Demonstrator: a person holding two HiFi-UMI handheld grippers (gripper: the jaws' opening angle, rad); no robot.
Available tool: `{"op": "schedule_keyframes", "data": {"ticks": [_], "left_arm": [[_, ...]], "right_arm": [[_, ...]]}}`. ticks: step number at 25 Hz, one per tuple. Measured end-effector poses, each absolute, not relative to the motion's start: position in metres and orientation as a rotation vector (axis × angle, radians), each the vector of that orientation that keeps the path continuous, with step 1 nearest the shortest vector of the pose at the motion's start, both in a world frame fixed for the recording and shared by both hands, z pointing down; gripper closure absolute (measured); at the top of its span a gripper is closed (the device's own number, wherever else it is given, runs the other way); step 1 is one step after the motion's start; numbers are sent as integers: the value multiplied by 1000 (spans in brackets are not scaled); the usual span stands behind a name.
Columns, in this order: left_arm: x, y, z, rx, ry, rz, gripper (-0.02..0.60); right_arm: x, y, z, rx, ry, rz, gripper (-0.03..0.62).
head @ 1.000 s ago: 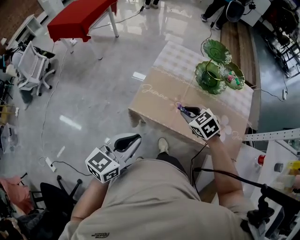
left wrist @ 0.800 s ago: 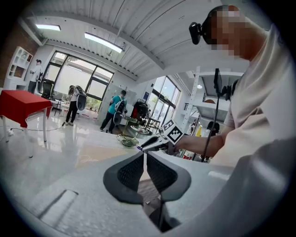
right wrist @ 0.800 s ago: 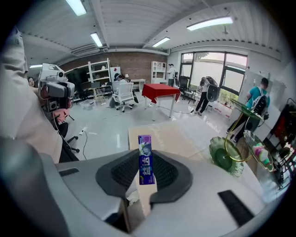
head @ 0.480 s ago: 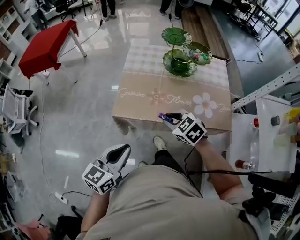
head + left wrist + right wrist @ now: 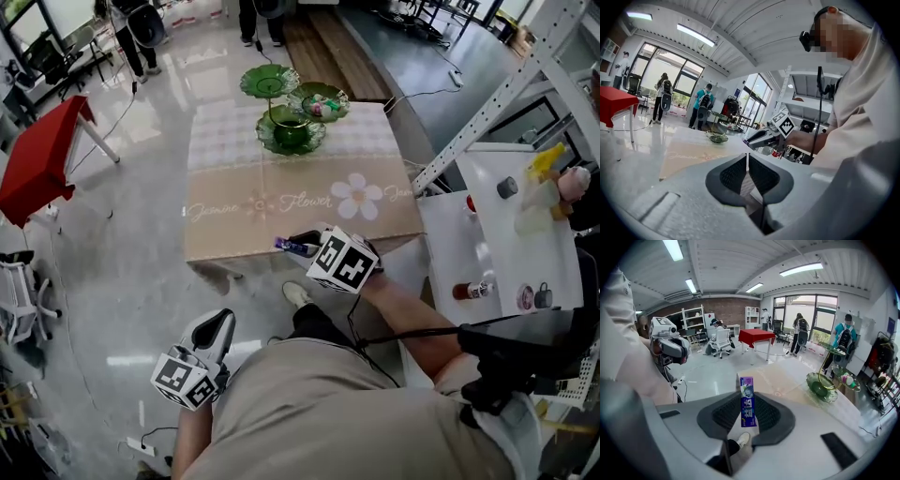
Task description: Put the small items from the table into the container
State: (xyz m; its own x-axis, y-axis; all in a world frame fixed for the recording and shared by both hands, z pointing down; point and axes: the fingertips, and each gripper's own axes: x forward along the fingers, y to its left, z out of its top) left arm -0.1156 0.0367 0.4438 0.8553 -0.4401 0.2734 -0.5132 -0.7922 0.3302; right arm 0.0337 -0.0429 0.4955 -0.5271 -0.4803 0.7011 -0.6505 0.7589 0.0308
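Observation:
My right gripper (image 5: 298, 246) is shut on a small purple gum pack (image 5: 287, 247), held over the near edge of the beige-clothed table (image 5: 234, 220). In the right gripper view the pack (image 5: 747, 401) stands upright between the pads. A green glass tiered dish stand (image 5: 292, 131) sits at the table's far side, with small items in its upper right dish (image 5: 322, 99); the stand (image 5: 822, 386) lies ahead and to the right of the pack. My left gripper (image 5: 218, 328) hangs low beside the person's body, off the table, its jaws (image 5: 747, 165) together with nothing between them.
A white shelf unit (image 5: 497, 234) with bottles stands right of the table, with a slanted metal rack beam (image 5: 487, 108) above it. A red table (image 5: 42, 155) is at the far left. People stand beyond the table (image 5: 127, 37).
The head view has swung, so the table now lies straight ahead. My right gripper has moved along the table's near edge with the pack still gripped. The left gripper has sunk lower left.

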Motion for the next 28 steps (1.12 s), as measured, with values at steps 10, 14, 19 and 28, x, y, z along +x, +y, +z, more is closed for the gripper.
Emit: {"op": "schedule_keyframes", "data": {"ticks": [10,14,19,28], "left_arm": [[-88,24,435,2657,-668,251,563],[-79,12,428,2658,-679,254,561],[-66,-5,425,2669,-698,268,563],[-45,-50,433,2641,-755,266,562]], "right_arm": [[71,-70,466,890,-2217,244,500],[88,-86,457,907,-2213,232,500],[114,-112,452,935,-2215,223,500],[165,-189,451,976,-2192,181,500]]}}
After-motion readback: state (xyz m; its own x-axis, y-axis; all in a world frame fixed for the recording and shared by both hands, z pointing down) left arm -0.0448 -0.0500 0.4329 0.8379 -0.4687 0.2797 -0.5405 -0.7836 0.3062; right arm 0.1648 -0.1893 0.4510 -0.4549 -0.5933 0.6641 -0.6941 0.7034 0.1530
